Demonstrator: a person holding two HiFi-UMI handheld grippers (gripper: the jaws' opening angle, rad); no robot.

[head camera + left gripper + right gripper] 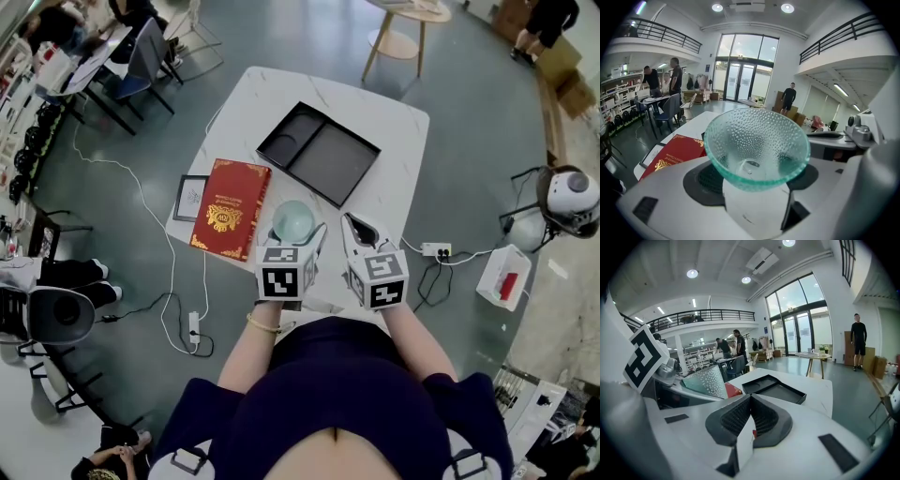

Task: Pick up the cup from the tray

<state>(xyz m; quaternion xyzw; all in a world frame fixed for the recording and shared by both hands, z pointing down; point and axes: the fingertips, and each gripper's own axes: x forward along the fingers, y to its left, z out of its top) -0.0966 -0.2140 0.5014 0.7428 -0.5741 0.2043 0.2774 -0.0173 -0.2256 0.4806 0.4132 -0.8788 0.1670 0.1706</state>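
Cup (757, 149) is dimpled glass, probably light, stiff, slick and breakable; grip low at the narrow base. It sits clear of the tray (330, 161), at 6 o'clock from it, clamped in the left gripper (296, 236). Right gripper (750, 420) is at its 3 o'clock, jaws together, empty. Both are held close to the torso.

On the table (403, 131) the tray (319, 153) lies far, the book (231, 208) near left, a frame (191, 197) just left of it. Right of the book, the cup (293, 220) sits between the left gripper's (294, 234) jaws, with the right gripper (351, 225) just right of it
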